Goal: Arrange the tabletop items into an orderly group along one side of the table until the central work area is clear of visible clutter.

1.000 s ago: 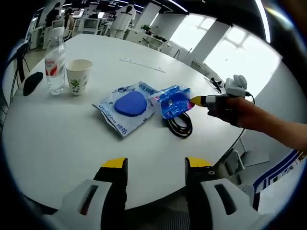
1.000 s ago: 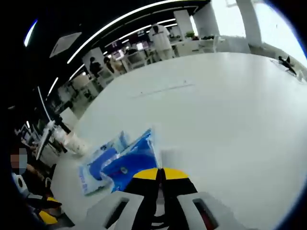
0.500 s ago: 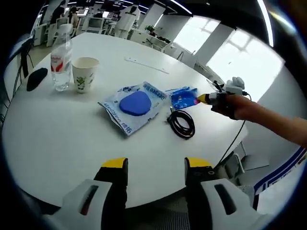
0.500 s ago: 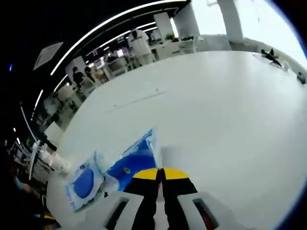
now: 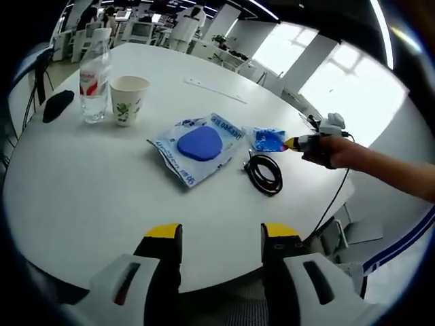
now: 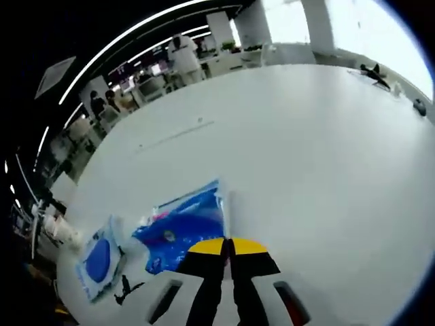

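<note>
On the round white table (image 5: 81, 197) a clear water bottle (image 5: 95, 76) with a red label stands upright at ten o'clock in the left gripper view, a white paper cup (image 5: 128, 99) just beside it, upright. A dark flat object (image 5: 57, 106) lies near the edge at nine. Centre, the large packet with a blue oval (image 5: 198, 147) lies flat; at two o'clock of it sits the small blue packet (image 5: 268, 140), a black coiled cable (image 5: 266, 173) right below.
</note>
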